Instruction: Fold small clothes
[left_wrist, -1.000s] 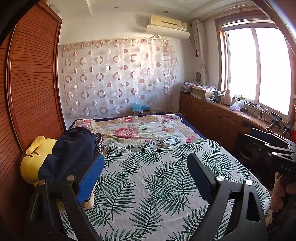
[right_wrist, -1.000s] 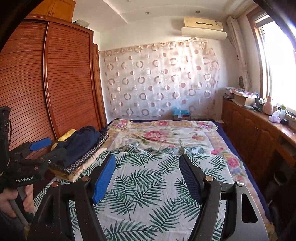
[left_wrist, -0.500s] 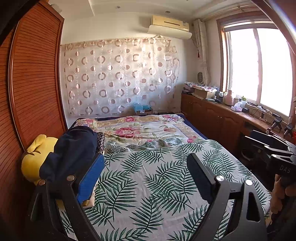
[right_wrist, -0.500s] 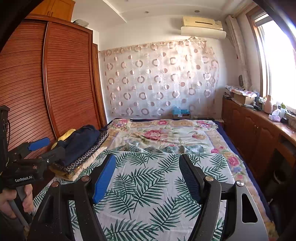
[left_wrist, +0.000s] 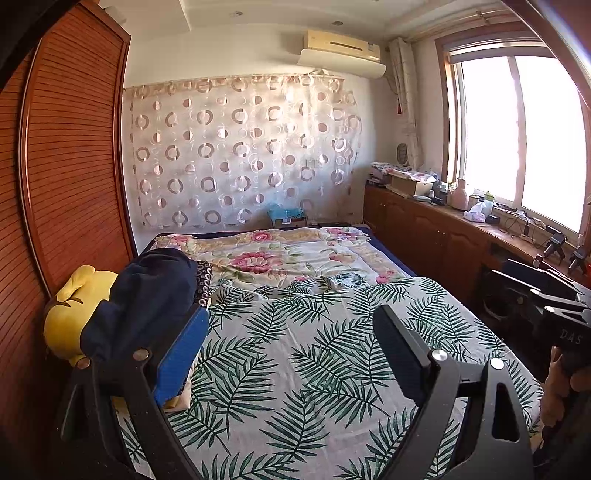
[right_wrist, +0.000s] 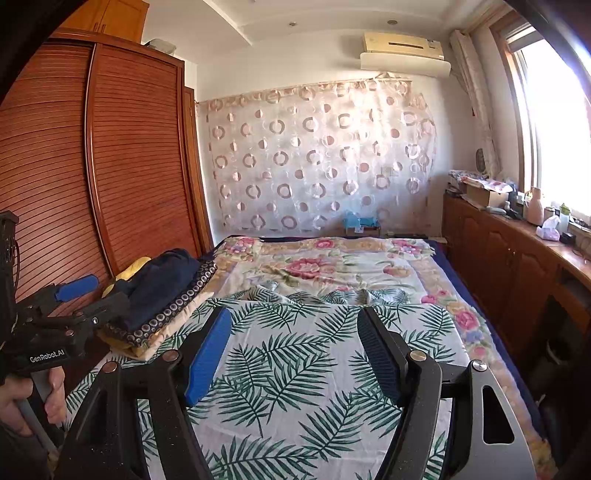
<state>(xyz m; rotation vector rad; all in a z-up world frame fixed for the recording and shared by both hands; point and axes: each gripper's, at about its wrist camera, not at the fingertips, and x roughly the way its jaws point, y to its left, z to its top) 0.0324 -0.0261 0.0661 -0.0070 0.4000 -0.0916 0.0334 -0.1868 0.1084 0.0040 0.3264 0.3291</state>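
Note:
A pile of clothes lies at the bed's left edge: a navy garment (left_wrist: 147, 295) on top, a dark cloth with a ring pattern (right_wrist: 177, 310) and pale fabric beneath. My left gripper (left_wrist: 291, 332) hovers open over the palm-leaf sheet (left_wrist: 295, 369), its blue pad (left_wrist: 181, 354) just in front of the pile, nothing between its fingers. My right gripper (right_wrist: 293, 332) also stands open and empty over the sheet's middle. The right wrist view shows the left gripper (right_wrist: 96, 295) beside the pile, held by a hand (right_wrist: 33, 398). The right gripper (left_wrist: 504, 271) shows at the left wrist view's right edge.
A yellow plush toy (left_wrist: 70, 314) lies behind the pile against the louvred wardrobe (left_wrist: 66, 166). A floral quilt (left_wrist: 280, 258) covers the bed's far half. Wooden cabinets (left_wrist: 443, 243) with clutter run under the window on the right.

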